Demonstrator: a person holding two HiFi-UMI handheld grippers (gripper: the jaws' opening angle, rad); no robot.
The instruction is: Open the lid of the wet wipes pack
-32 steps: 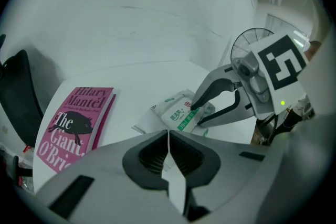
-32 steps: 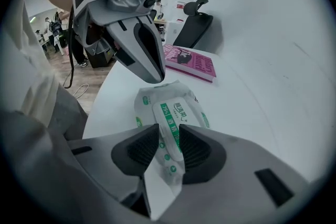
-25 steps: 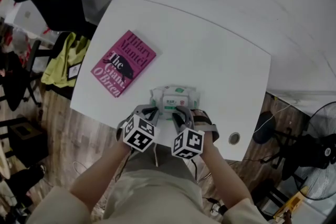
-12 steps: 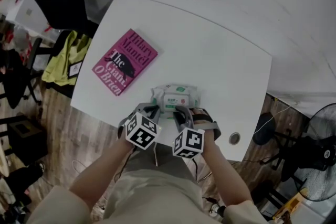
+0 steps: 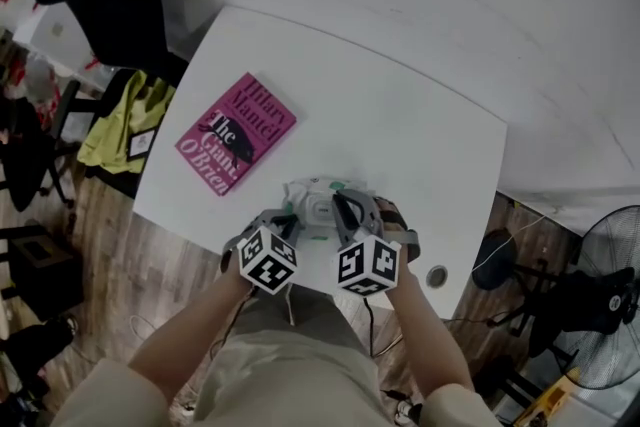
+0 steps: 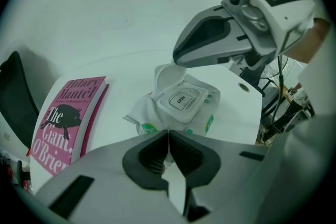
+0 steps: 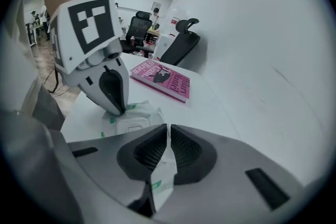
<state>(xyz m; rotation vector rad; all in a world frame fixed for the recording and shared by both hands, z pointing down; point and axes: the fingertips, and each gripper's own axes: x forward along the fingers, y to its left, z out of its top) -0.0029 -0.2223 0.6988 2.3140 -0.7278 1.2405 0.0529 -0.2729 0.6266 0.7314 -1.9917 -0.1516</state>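
Wet wipes pack (image 5: 310, 195) lies lower centre of the head view, near the bottom edge of the white table (image 5: 420, 125). Its lid (image 6: 169, 75) is raised. Right gripper (image 5: 338, 199) is closing, a thin white flap, apparently the lid, pinched between its jaws. Left gripper (image 5: 289, 218) is clamped on the pack's near edge. Pink book (image 5: 237, 133) sits to the upper left.

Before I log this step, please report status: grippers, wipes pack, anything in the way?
Left gripper shut on wipes pack edge. Right gripper closing on raised white flap. Book lies apart.
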